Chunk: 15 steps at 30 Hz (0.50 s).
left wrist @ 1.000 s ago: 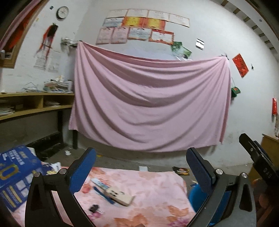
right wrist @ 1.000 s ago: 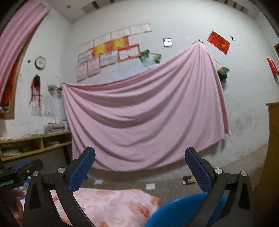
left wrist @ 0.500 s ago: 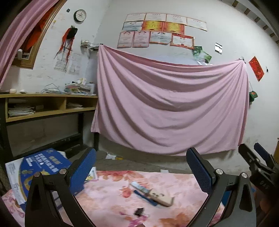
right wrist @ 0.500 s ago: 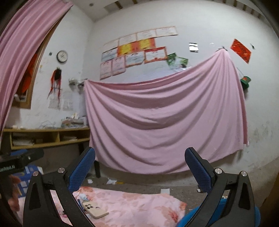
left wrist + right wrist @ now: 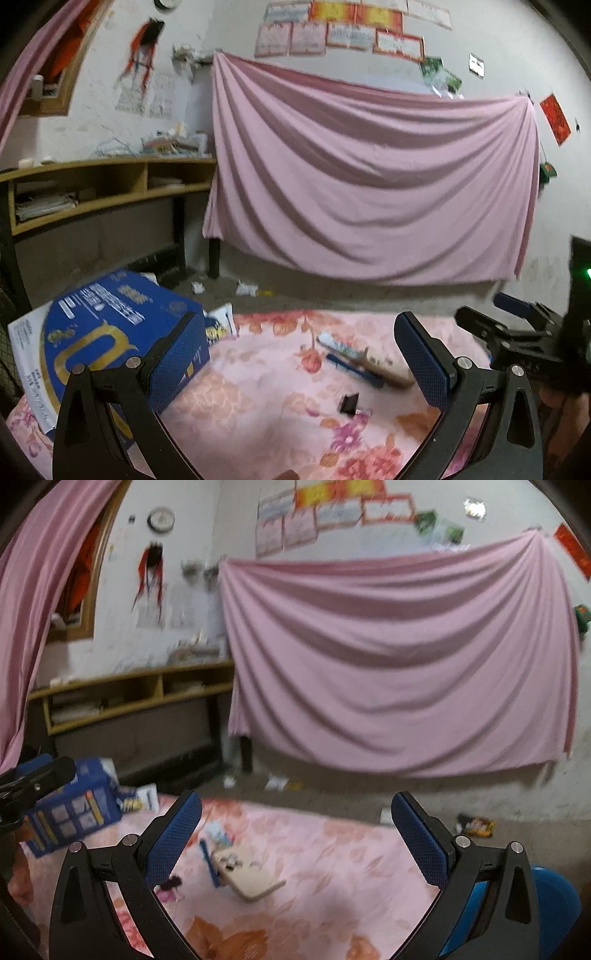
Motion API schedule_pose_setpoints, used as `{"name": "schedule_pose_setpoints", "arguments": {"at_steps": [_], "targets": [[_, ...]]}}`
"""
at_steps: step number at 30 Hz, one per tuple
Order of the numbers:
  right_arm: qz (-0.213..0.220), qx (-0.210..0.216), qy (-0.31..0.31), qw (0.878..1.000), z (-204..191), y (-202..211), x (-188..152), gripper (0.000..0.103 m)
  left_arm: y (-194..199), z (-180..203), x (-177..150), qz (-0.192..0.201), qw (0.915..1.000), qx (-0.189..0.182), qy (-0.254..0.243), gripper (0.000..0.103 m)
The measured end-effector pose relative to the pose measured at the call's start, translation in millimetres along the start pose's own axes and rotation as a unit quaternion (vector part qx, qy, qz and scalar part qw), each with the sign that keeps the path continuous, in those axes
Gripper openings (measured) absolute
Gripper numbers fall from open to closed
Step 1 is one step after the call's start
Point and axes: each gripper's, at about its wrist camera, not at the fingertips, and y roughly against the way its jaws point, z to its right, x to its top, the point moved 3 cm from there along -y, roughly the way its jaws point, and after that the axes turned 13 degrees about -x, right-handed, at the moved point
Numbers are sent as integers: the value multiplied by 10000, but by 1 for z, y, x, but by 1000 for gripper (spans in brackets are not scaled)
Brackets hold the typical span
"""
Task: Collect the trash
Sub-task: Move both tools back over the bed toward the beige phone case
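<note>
Trash lies mid-surface on the floral-cloth counter (image 5: 266, 417): a thin blue strip (image 5: 209, 864), a crumpled wrapper (image 5: 218, 830), and a small black scrap (image 5: 349, 403) on the near side. A tan phone (image 5: 251, 877), camera side up, lies touching the strip; likely not trash, though I cannot be sure. More litter is on the bare floor (image 5: 332, 794) beyond the counter: white paper bits (image 5: 245, 288) and an orange-black wrapper (image 5: 476, 825).

Left gripper (image 5: 299, 354): fingers spread wide, nothing between them. Right gripper (image 5: 295, 834): the same, wide apart and empty. Neither touches the cloth.

Change over the last second: both views have tilted downward and swung left. The counter showed only as a strip at the bottom of each picture; it now fills the lower third. The phone and strip have slid from the left edge of the right view to between its fingers. The blue carton (image 5: 110, 332) at the left has grown large beside the left gripper. Heavy blur says the swing is still going.

A blue bin (image 5: 554, 908) sits at the right gripper's lower right, partly hidden behind its finger; probably the drop point.

Reading: this is approach, no item collected yet. The right gripper looks better lined up on the strip and wrapper. Risk: the strip lies against the phone, so a careless pinch could take both.
</note>
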Motion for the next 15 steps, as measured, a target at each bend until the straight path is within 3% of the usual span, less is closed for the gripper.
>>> {"name": "schedule_pose_setpoints", "arguments": {"at_steps": [5, 8, 11, 15], "targets": [[-698, 273, 163, 9971, -7, -26, -10, 99, -22, -2, -13, -643, 9978, -142, -28, 101], [-1188, 419, 370, 9913, -15, -45, -19, 88, -36, -4, -19, -992, 9946, -311, 0, 100], [-1607, 601, 535, 9837, -22, -60, -30, 81, -46, -6, -26, -1305, 9902, -504, -8, 89], [-2055, 850, 645, 9728, -30, -78, -46, 71, -64, -6, -39, -1814, 9797, -852, 75, 65]]}}
